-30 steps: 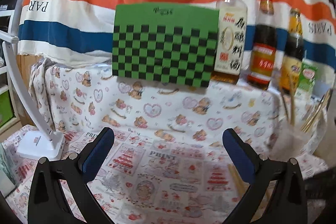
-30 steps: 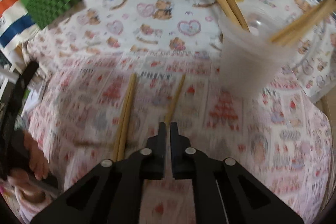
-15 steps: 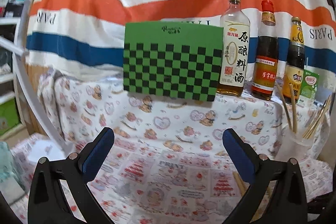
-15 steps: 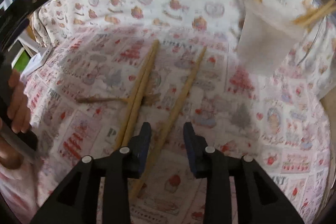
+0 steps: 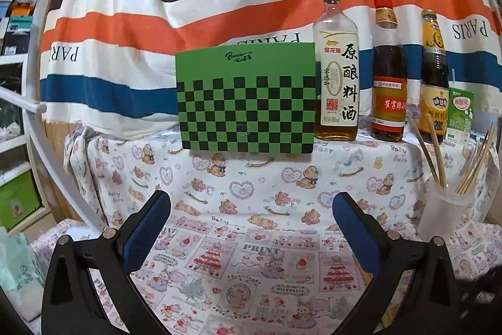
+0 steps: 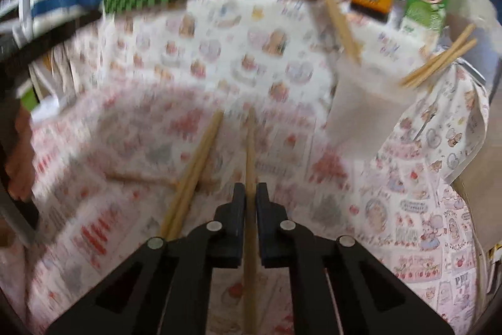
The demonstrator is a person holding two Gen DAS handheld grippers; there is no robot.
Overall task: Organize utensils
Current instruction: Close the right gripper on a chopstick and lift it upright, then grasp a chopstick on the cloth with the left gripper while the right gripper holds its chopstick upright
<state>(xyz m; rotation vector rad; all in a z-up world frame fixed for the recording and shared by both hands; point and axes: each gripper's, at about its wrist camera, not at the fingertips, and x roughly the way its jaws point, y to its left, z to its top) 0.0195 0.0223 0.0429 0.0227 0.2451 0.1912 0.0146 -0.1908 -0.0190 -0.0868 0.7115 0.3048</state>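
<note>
In the blurred right wrist view my right gripper [image 6: 250, 189] is shut on a single wooden chopstick [image 6: 250, 153], which runs between the jaws and points away over the patterned cloth. A pair of chopsticks [image 6: 196, 165] lies just to its left, with another stick crossing beneath them. A frosted plastic cup [image 6: 360, 109] to the right holds several chopsticks [image 6: 439, 62]. My left gripper [image 5: 251, 204] hangs open above the cloth with nothing between its blue pads; the same cup [image 5: 445, 212] stands at its right.
On a raised ledge behind stand a green checkered box [image 5: 246, 98], three sauce bottles [image 5: 335, 68] and a small green carton [image 5: 459, 115]. A striped cloth hangs behind them. A hand [image 6: 18, 153] shows at the left edge. A white lamp arm [image 5: 34, 127] curves at far left.
My right gripper opened around the single chopstick, then closed on it while swinging right toward the cup. The left gripper tilted up a little and stayed open.
</note>
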